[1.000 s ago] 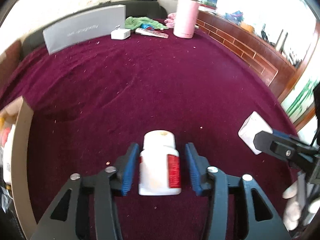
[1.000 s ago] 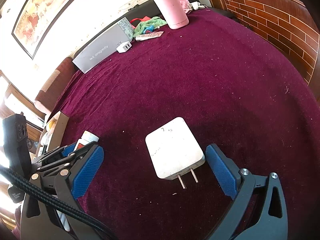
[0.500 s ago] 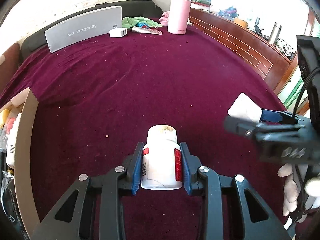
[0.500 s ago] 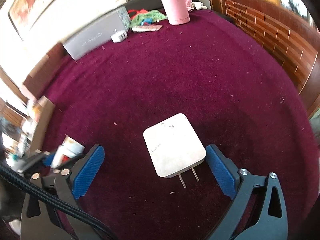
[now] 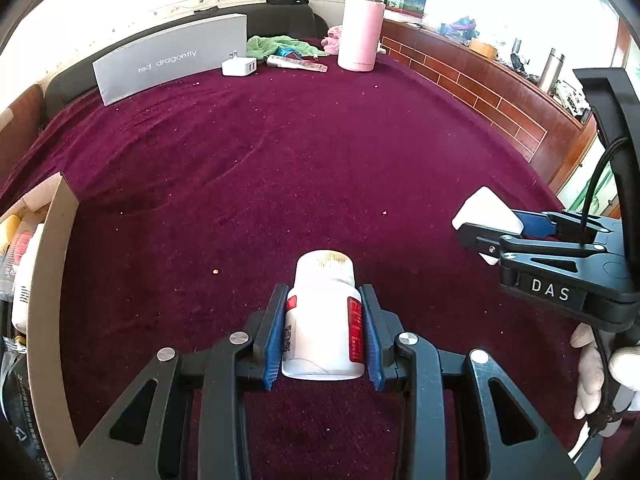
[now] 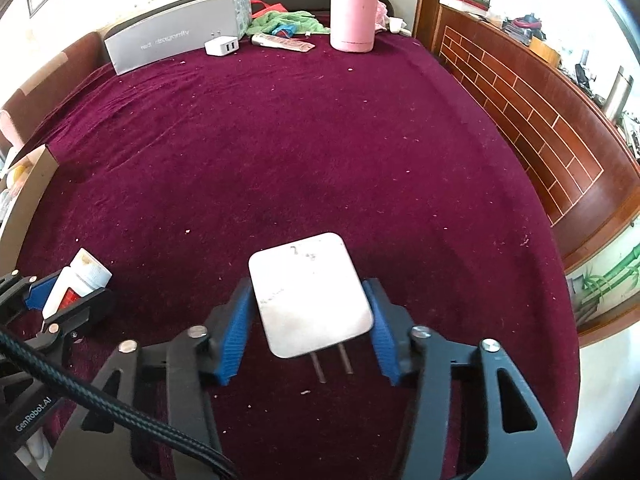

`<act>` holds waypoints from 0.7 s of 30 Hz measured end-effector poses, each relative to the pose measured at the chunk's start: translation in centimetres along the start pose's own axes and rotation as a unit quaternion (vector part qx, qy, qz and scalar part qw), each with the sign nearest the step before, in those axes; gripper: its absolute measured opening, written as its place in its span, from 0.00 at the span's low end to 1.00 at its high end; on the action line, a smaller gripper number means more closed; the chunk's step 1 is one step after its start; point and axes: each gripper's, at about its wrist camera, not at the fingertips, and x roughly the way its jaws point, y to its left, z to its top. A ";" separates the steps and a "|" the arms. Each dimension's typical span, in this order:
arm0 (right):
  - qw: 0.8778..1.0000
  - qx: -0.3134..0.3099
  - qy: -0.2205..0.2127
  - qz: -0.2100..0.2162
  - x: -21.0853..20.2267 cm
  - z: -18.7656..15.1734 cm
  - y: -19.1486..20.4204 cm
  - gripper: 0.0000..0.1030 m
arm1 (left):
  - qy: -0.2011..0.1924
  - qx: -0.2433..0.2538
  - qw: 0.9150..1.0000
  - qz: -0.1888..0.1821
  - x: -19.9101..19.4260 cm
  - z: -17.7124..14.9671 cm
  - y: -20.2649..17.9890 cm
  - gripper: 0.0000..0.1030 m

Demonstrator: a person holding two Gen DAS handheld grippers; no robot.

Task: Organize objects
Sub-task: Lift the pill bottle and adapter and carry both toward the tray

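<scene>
Held white bottle [image 5: 322,320] in left tongs [image 5: 324,300], narrowly open, blue pads pressed flat on both sides of the red label, cap pointing away. Looked raised just off the maroon desk [image 5: 280,160], though hard to be sure.

Was closing right tongs [image 6: 308,300] around white charger [image 6: 316,276], lying flat with prongs pointing back at the camera. Caught pads looking to touch both side edges, so read as a grip just made, not yet firm. Saw the same tongs at right of the left-wrist view, with the charger corner poking out and a gloved hand [image 5: 592,372] on the handle below.

Noted cardboard box [image 5: 52,280] at left edge of frame with other bottles and packets inside, just beside the left tongs. Logged at the far end of the desk, top of frame: grey box [image 5: 172,62], second charger [image 5: 239,67], green cloth [image 5: 276,45], pink flask [image 5: 360,36], all well apart from both tongs.

Judged step: pickup, both items gripped or nearly, nothing sorted yet. Guessed cardboard box as drop spot. Next move would need finishing the squeeze on the charger, lifting it level so it cannot pivot, then carrying the bottle left over the box wall before letting go.
</scene>
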 end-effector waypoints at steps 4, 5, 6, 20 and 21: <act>1.000 0.000 0.005 0.001 0.1 0.1 0.0 0.49 | 0.006 0.031 1.000 0.000 0.4 0.0 -1.3 0.47; 1.000 0.002 0.006 0.001 0.1 0.2 0.0 0.49 | 0.006 0.039 0.999 0.015 0.5 -0.1 -1.7 0.46; 1.000 0.004 0.008 0.000 0.1 0.3 0.0 0.48 | 0.005 0.039 0.999 0.020 0.5 -0.1 -1.8 0.38; 0.999 0.022 0.011 0.027 -1.0 -0.7 -0.1 0.42 | -0.022 -0.011 1.000 -0.017 -3.2 -1.8 0.5 0.28; 0.999 0.023 0.011 0.031 -1.1 -0.8 0.0 0.42 | -0.023 -0.011 1.000 -0.017 -3.4 -1.9 0.6 0.28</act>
